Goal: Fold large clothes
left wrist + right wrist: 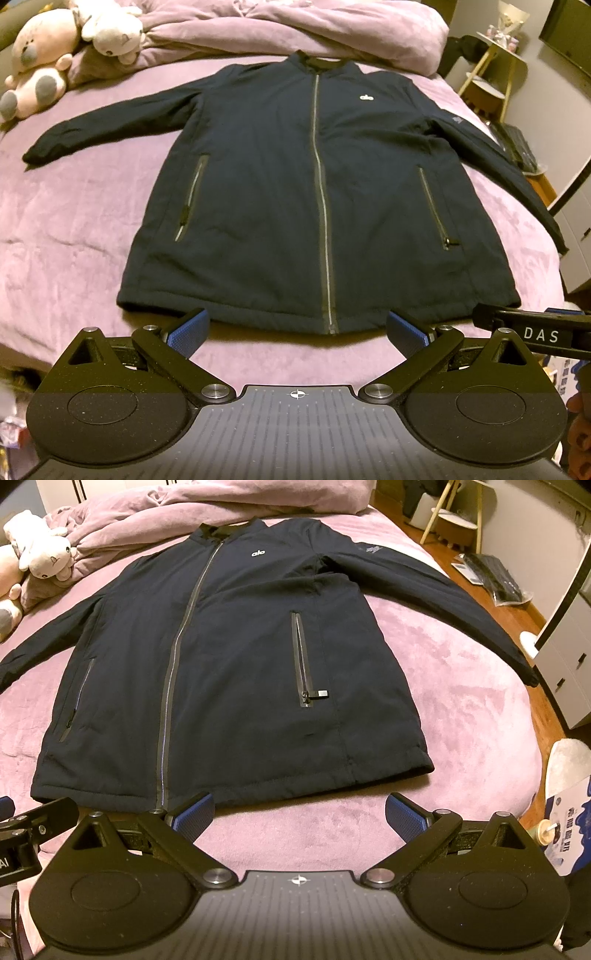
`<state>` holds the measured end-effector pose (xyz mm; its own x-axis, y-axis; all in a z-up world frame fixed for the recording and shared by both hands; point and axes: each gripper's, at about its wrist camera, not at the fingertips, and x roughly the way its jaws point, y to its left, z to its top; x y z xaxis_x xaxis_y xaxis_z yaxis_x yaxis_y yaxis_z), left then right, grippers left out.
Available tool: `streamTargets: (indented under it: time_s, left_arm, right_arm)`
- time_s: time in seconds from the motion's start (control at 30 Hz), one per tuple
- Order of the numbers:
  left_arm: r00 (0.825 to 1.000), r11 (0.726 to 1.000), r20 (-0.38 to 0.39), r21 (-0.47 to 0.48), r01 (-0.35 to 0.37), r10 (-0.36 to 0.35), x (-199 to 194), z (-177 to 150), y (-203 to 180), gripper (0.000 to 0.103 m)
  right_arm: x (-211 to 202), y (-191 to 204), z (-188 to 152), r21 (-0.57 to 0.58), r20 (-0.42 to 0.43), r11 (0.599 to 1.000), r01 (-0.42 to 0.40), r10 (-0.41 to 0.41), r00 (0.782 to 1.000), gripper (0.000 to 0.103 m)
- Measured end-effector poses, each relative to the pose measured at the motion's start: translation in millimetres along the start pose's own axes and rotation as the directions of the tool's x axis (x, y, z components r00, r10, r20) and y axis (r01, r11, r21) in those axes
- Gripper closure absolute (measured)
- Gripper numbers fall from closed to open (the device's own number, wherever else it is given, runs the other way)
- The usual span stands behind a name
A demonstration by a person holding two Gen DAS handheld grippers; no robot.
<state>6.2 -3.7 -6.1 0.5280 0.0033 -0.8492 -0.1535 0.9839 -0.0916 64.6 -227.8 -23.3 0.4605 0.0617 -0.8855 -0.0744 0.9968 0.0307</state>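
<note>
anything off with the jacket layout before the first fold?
Mostly fine: the jacket lies flat on the bed, zipped, front up. One oddity: its right-hand sleeve runs to the mattress edge, cuff apparently hanging over. Both grippers, left and right, are open at the hem.

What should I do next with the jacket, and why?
Probably bring the left gripper to the left sleeve and fold it across the body. The jacket lies flat and zipped on the bed with both sleeves spread out, nothing folded yet. Both grippers, the right gripper too, are open at the hem, holding nothing.
</note>
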Motion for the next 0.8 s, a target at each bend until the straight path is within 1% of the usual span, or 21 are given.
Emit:
streamTargets:
  time_s: [0.3, 0.4, 0.43, 0.47, 0.53, 0.57, 0.6, 0.67, 0.7, 0.73, 0.8]
  left_arm:
    - [1.000, 1.000, -0.018, 0.001, 0.008, -0.008, 6, -1, 1, 0.000]
    - [1.000, 1.000, -0.002, -0.005, 0.020, -0.020, 7, 0, 3, 0.000]
    - [1.000, 1.000, 0.010, -0.006, 0.027, -0.027, 7, 0, 4, 0.000]
    - [0.999, 0.999, 0.027, -0.005, 0.043, -0.043, 8, 1, 5, 0.000]
    - [0.993, 0.994, 0.059, -0.031, 0.102, -0.100, 10, 4, 12, 0.000]
    - [0.991, 0.992, 0.065, -0.044, 0.119, -0.116, 12, 6, 15, 0.000]
    - [0.990, 0.991, 0.069, -0.051, 0.126, -0.122, 15, 10, 18, 0.000]
    - [0.992, 0.992, 0.074, -0.065, 0.109, -0.104, 23, 18, 23, 0.000]
    - [0.992, 0.992, 0.079, -0.076, 0.103, -0.097, 27, 22, 26, 0.000]
    - [0.991, 0.990, 0.091, -0.097, 0.102, -0.093, 33, 27, 30, 0.000]
    - [0.988, 0.984, 0.122, -0.141, 0.109, -0.092, 47, 36, 41, 0.000]
  right_arm:
    - [4, -2, -1, 0.005, -0.010, 1.000, -0.013, 0.013, 1.000, 0.004]
    - [5, -4, 0, 0.004, -0.002, 0.999, -0.050, 0.050, 0.999, 0.004]
    - [5, -6, 1, -0.001, 0.016, 0.996, -0.086, 0.086, 0.996, 0.004]
    - [4, -11, 2, -0.003, 0.052, 0.990, -0.143, 0.143, 0.988, 0.004]
    - [3, -25, 6, 0.018, 0.135, 0.976, -0.219, 0.214, 0.967, 0.004]
    - [2, -36, 9, 0.033, 0.196, 0.966, -0.257, 0.246, 0.949, 0.004]
    - [3, -51, 12, 0.055, 0.270, 0.951, -0.303, 0.278, 0.922, 0.004]
    - [12, -81, 23, 0.119, 0.336, 0.923, -0.365, 0.309, 0.890, 0.004]
    - [21, -97, 31, 0.159, 0.341, 0.906, -0.391, 0.321, 0.883, 0.004]
    - [32, -116, 39, 0.223, 0.347, 0.883, -0.412, 0.323, 0.880, 0.004]
    - [53, -158, 51, 0.366, 0.393, 0.821, -0.439, 0.291, 0.872, 0.004]
